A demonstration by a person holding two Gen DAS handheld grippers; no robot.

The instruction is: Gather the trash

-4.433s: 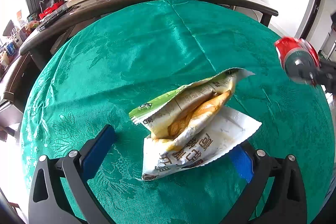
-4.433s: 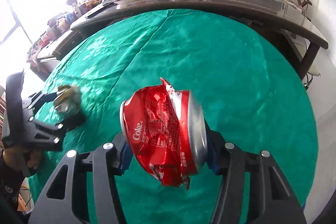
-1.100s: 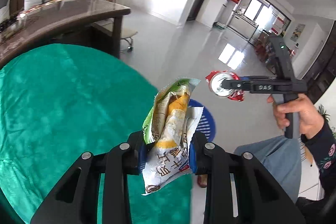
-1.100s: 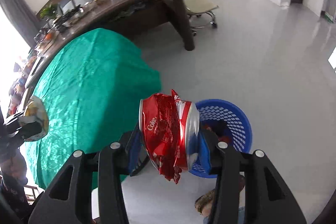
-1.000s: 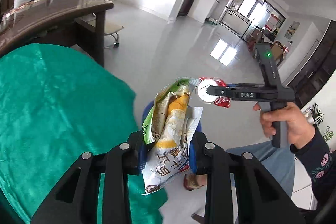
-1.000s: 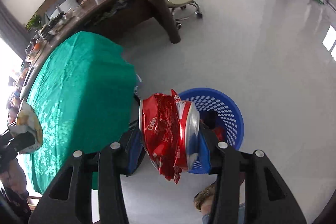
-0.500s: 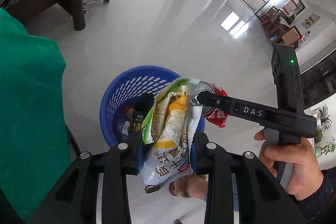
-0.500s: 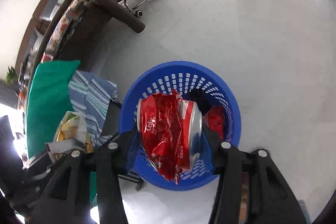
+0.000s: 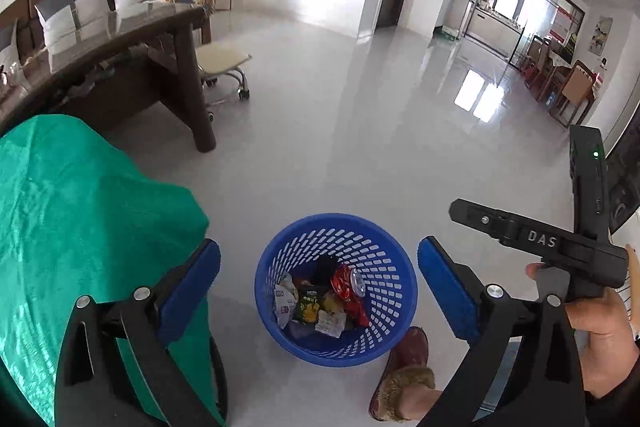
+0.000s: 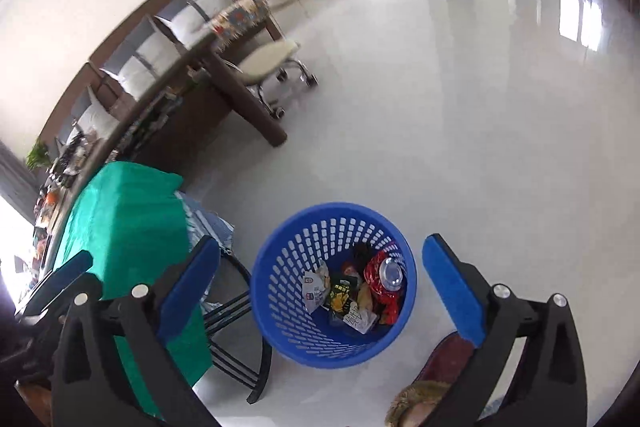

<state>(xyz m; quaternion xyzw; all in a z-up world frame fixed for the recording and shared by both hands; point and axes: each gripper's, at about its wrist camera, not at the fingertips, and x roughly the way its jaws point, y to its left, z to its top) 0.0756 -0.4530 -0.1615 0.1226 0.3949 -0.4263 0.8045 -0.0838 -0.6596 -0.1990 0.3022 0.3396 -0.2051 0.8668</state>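
Both drops done: left gripper [image 9: 319, 283] and right gripper [image 10: 321, 277] jaws just opened wide, nothing between them. Crushed can [image 9: 352, 289] and snack bag [image 9: 330, 321] now lie in the blue basket [image 9: 394, 331] on the floor, right of the green table [image 9: 80, 211]. These 2 items look collected.

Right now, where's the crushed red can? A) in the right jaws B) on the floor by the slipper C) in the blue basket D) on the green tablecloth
C: the can lies inside the basket among wrappers, and both grippers' jaws stand open with nothing between them.
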